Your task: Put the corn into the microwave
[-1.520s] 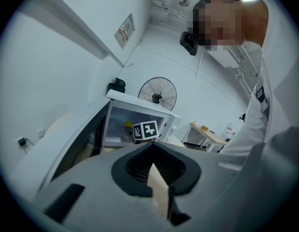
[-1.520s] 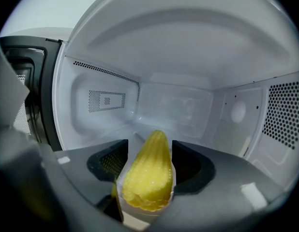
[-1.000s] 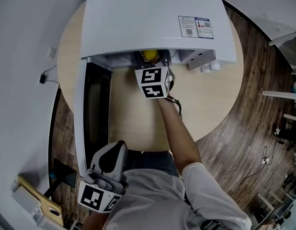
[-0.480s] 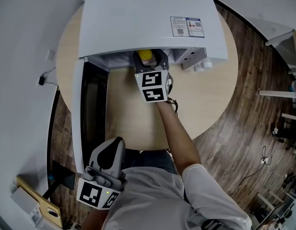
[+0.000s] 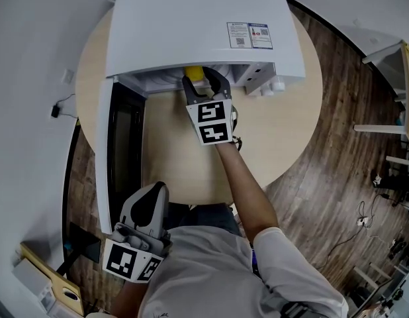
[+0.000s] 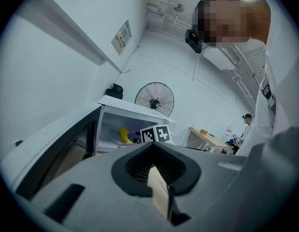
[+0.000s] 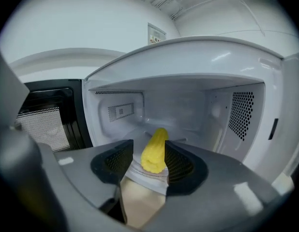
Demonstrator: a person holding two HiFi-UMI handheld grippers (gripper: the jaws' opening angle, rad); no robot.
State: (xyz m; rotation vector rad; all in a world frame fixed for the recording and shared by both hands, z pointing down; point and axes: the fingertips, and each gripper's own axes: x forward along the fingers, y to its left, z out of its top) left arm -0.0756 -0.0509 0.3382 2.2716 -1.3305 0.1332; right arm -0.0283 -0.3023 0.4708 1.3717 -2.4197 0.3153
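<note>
- Your right gripper (image 5: 205, 85): its own view shows the corn (image 7: 154, 150) on the microwave (image 7: 188, 105) floor, between jaws that have just been closing and are not pressing on it.
- Head view shows only the corn's tip; your left gripper (image 5: 146, 207) hangs clenched, empty.

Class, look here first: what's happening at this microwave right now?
A person holds tongs in each hand. The right tongs sit at the mouth of the white microwave on the round table, its door open. The corn cob lies inside between the jaws, which have just been closing but show a gap beside it. The left tongs are shut and empty, low by the person's body.
</note>
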